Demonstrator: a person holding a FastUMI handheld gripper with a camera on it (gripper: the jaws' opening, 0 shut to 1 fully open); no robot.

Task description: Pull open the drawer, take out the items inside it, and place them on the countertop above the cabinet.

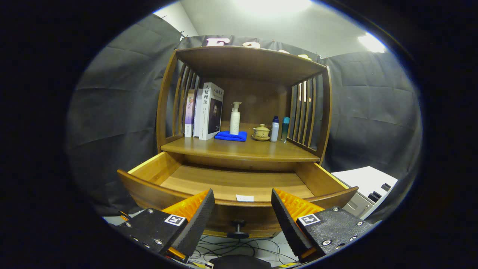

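Gripper view: the drawer [239,183] of the wooden cabinet [244,61] stands pulled open just beyond the claw [242,213], its wooden floor bare but for a small white slip [244,198] lying against the inside of the front wall, above the dark knob [238,228]. On the surface [239,149] above it, books [205,112] stand upright at the left edge, a white pump bottle [235,119] sits on a folded blue cloth [231,136] near the middle, and a lidded cup [261,132] and two slim bottles [279,129] stand toward the right edge. The claw is spread wide and holds nothing, one finger on either side of the knob.
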